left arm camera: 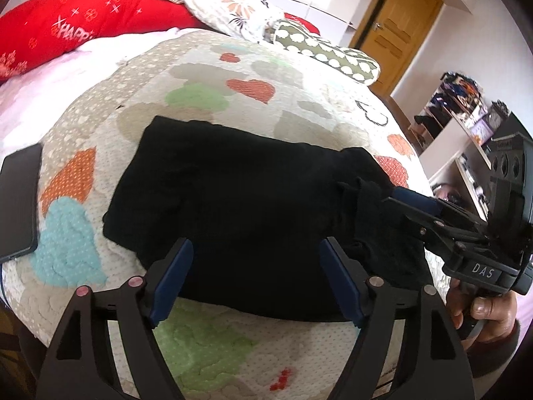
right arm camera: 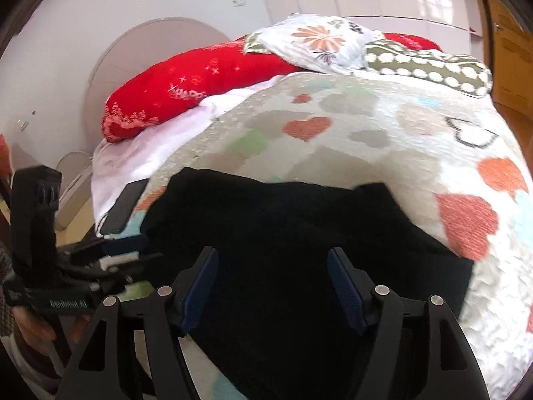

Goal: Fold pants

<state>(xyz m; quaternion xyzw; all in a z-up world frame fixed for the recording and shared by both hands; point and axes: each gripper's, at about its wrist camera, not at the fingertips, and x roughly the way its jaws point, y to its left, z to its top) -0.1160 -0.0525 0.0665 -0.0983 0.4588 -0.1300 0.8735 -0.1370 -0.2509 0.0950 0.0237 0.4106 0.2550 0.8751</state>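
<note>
Sunlit bedroom, heart-patterned quilt (left arm camera: 233,76) on the bed: the black pants (left arm camera: 240,200) lie near its front edge, already folded into a compact rectangle. Left gripper (left arm camera: 256,280) and right gripper (right arm camera: 273,286) hover released above them; perhaps only smoothing is left.

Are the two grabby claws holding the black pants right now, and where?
No. Both the left gripper and the right gripper are open above the folded black pants on the bed, with nothing pinched between their blue pads.
</note>
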